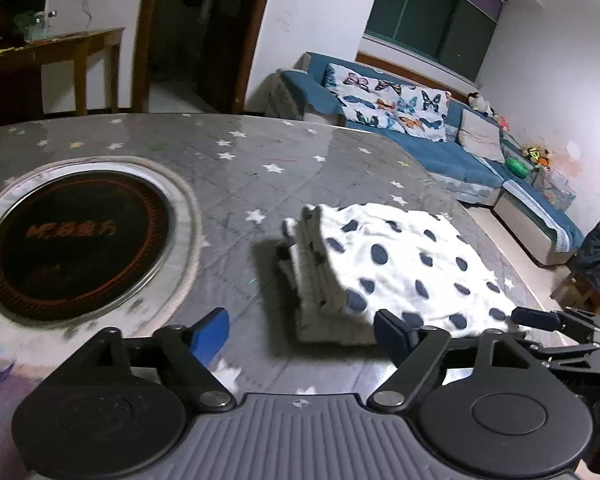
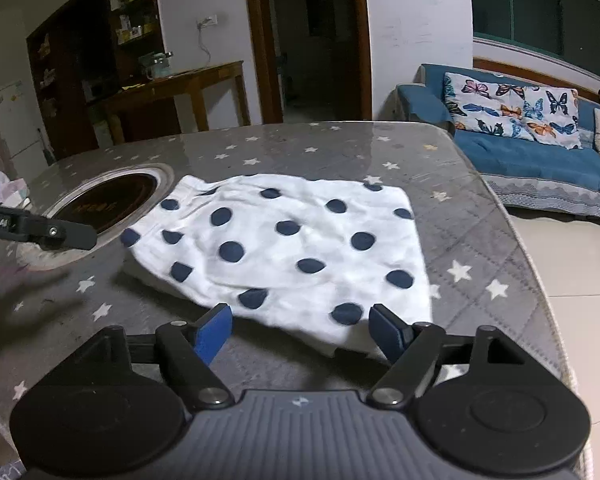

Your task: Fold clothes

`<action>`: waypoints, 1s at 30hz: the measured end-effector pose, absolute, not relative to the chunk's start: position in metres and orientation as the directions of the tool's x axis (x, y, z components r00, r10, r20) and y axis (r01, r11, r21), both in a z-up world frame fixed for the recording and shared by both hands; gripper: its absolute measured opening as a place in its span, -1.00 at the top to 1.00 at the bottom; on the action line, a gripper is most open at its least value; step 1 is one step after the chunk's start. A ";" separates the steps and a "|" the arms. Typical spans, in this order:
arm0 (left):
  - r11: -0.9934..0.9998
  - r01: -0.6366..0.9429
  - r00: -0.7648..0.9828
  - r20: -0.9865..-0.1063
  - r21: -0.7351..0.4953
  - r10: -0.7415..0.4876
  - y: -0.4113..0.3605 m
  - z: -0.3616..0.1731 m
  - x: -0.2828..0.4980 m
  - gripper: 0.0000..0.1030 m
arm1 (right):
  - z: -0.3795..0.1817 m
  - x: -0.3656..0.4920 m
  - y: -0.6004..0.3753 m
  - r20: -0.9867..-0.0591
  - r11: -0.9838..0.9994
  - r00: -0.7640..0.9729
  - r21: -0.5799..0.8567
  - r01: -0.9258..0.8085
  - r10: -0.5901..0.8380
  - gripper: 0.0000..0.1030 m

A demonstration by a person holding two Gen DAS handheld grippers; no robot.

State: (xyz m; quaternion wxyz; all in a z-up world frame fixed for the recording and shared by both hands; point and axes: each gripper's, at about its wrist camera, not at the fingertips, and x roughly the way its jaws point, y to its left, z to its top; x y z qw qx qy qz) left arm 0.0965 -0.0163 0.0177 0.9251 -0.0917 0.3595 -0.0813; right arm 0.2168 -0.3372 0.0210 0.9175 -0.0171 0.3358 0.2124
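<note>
White spotted garment (image 2: pixel 284 240) lies folded in layers on the worktop (image 2: pixel 460 208); both left gripper (image 1: pixel 300 328) and right gripper (image 2: pixel 300 324) fingers stand wide, empty; folding looks nearly done.

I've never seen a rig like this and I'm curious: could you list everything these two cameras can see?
folded white polka-dot cloth: one, navy dots, table centre
grey star-print table cover: one, across the tabletop
round dark inset burner: one, black and red, left of the cloth
blue sofa: one, under the window
butterfly-print cushions: white, on the sofa
wooden side table: one, brown, by the doorway
left hand-held gripper: black, blue pads, open
right hand-held gripper: same, open, at the cloth's near edge
</note>
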 end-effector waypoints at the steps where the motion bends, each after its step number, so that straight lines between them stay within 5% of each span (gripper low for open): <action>1: 0.971 0.080 0.731 -0.649 -0.225 -0.211 -0.015 0.018 0.092 -0.69 | 0.020 0.215 -0.337 -0.622 0.909 0.684 0.117 -0.400 0.381 -0.56; 20: 0.974 0.054 0.727 -0.660 -0.221 -0.190 -0.012 -0.004 0.064 -1.00 | 0.004 0.197 -0.334 -0.657 0.933 0.684 0.087 -0.349 0.317 -1.00; 30: 0.975 0.073 0.724 -0.661 -0.210 -0.197 -0.021 -0.009 0.062 -1.00 | -0.002 0.192 -0.334 -0.671 0.961 0.709 0.020 -0.274 0.217 -1.00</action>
